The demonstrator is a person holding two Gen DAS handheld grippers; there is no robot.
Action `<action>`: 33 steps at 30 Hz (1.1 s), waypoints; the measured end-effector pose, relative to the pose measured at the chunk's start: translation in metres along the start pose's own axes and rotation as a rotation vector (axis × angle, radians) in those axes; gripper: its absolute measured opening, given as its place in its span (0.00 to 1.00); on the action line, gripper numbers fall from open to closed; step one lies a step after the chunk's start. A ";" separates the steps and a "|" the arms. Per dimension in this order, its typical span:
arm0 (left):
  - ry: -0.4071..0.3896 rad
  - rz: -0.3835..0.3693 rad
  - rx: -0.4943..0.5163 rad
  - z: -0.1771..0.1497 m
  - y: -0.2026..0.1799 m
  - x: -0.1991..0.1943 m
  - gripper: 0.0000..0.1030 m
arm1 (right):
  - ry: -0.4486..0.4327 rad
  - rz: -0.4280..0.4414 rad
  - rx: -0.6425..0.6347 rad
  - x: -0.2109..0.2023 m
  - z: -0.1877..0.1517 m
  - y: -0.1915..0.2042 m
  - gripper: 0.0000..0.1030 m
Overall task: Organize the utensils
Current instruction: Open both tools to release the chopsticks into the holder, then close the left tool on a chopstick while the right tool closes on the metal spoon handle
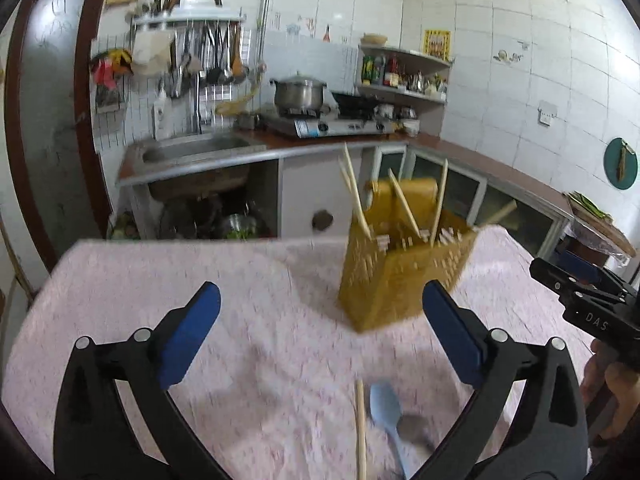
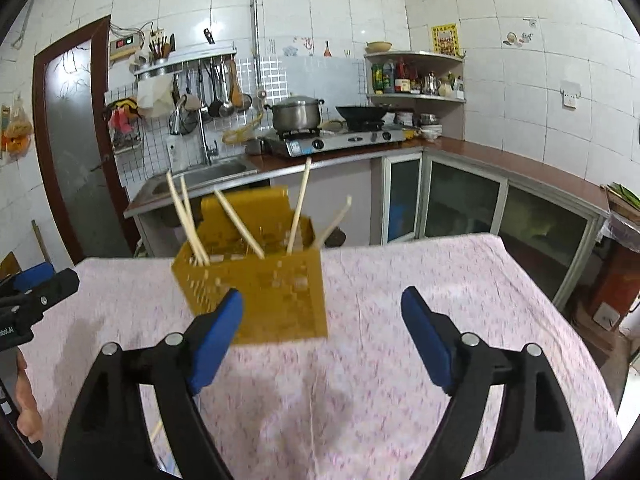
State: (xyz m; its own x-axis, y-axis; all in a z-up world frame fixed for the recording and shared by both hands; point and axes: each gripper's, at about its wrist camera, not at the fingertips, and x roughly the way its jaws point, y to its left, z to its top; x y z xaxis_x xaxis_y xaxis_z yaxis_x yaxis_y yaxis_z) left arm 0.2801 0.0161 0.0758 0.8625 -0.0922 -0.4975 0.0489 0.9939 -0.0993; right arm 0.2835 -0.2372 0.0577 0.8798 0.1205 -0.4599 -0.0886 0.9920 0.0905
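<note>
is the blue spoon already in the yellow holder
No, the blue spoon lies flat on the pink tablecloth, in front of the yellow holder.

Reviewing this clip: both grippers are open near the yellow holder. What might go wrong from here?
The yellow utensil holder is tall and loaded with leaning chopsticks, so a nudge from the right gripper might tip it. The loose chopstick lies beside the blue spoon, so the left gripper may catch both.
</note>
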 end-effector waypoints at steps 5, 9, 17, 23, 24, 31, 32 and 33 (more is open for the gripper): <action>0.087 -0.007 -0.009 -0.034 0.008 0.003 0.95 | 0.051 -0.007 -0.013 -0.004 -0.032 0.008 0.79; 0.147 -0.006 -0.011 -0.059 0.012 0.010 0.95 | 0.108 -0.018 -0.009 -0.001 -0.059 0.010 0.79; 0.269 -0.004 -0.020 -0.100 0.009 0.042 0.94 | 0.216 -0.005 0.013 0.012 -0.095 0.011 0.79; 0.367 -0.034 -0.031 -0.111 0.007 0.064 0.85 | 0.335 0.055 -0.016 0.027 -0.114 0.033 0.78; 0.376 -0.041 -0.032 -0.112 0.007 0.066 0.84 | 0.342 0.051 -0.030 0.028 -0.117 0.036 0.78; 0.401 -0.014 0.073 -0.117 -0.018 0.083 0.64 | 0.368 0.057 -0.046 0.030 -0.123 0.039 0.78; 0.398 0.006 0.098 -0.117 -0.022 0.085 0.61 | 0.371 0.058 -0.046 0.031 -0.123 0.039 0.78; 0.395 0.010 0.111 -0.117 -0.024 0.086 0.54 | 0.374 0.060 -0.046 0.031 -0.124 0.040 0.78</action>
State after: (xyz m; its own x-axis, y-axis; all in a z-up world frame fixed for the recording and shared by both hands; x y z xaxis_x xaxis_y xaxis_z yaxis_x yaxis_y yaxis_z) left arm 0.2943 -0.0232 -0.0650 0.6045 -0.0771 -0.7928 0.1138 0.9935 -0.0099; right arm 0.2493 -0.1891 -0.0627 0.6415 0.1756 -0.7467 -0.1629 0.9824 0.0911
